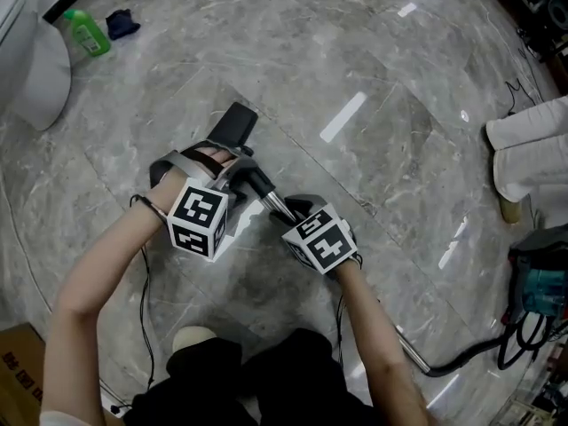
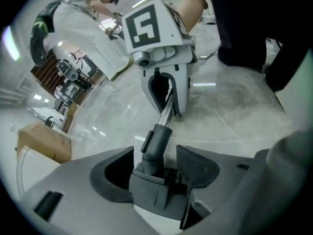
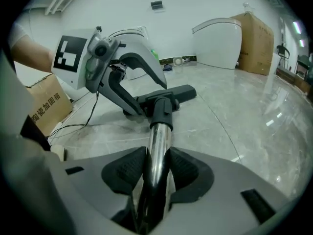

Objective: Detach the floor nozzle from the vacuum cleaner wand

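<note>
the floor nozzle (image 1: 238,122) lies on the marble floor (image 1: 399,78), joined to the chrome wand (image 3: 157,146) at the black collar (image 2: 157,140). the left gripper (image 2: 154,170) straddles the nozzle neck (image 2: 146,190) with its jaws apart and a gap beside one pad. the right gripper (image 3: 157,173) is clamped on the wand. pulling before the left bites would likely drag the nozzle across the slick floor, and the right pads could slide along the polished tube.

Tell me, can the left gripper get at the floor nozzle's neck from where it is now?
Likely yes: the left gripper straddles the nozzle's neck, jaws apart either side, nothing else in the way. The right gripper, clamped on the wand higher up, leaves it free.
</note>
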Motion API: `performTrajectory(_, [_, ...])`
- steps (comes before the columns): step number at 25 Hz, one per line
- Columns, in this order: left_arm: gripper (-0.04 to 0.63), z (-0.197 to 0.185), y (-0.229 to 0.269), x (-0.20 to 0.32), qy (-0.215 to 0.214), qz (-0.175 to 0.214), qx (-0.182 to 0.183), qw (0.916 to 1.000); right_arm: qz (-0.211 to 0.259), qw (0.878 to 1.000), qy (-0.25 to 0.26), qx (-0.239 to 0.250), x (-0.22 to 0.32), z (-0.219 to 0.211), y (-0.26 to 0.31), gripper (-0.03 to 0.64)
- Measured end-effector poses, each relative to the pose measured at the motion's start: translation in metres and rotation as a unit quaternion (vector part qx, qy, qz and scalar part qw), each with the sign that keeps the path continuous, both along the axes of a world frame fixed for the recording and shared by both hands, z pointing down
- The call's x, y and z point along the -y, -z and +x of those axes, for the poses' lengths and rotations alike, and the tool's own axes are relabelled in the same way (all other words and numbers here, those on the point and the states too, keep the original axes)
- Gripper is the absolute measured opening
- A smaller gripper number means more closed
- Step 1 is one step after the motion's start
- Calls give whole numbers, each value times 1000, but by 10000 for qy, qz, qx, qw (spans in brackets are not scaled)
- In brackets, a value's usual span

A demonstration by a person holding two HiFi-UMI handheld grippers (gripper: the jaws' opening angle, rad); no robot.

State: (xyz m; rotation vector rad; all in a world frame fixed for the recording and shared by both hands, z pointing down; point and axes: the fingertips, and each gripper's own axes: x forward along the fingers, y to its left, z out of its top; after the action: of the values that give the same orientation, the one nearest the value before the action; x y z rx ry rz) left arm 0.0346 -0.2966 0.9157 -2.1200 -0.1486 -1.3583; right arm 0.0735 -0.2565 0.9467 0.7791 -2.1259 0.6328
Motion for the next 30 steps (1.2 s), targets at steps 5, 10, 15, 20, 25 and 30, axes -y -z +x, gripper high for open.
performTrajectory(5, [258,3,-11,3,-452,600,461,9961,91,10000,-18,8,-5,-1,12,161])
performTrajectory(10, [258,5,-24,2,-1090,1261,991,9810,105,9999,49,-36,-18,-4,18,161])
performTrajectory(15, [252,5,-36,-10,-1421,1485,1333,9695,109,9998,153,-78,-26,-7,21,161])
performTrajectory(20, [247,-1,-25,-19,-1599,1231,1009,9742,298,9992,245,-146,-34,-13,29,161])
performTrajectory(25, [242,-8,-22,-29,-1628,1027,792,9781,296,9985,435,-154,-44,-19,31,161])
performTrajectory(30, [238,-14,-16,-41,-1742,788,542,9801,188,9975,682,-34,-58,-24,33,161])
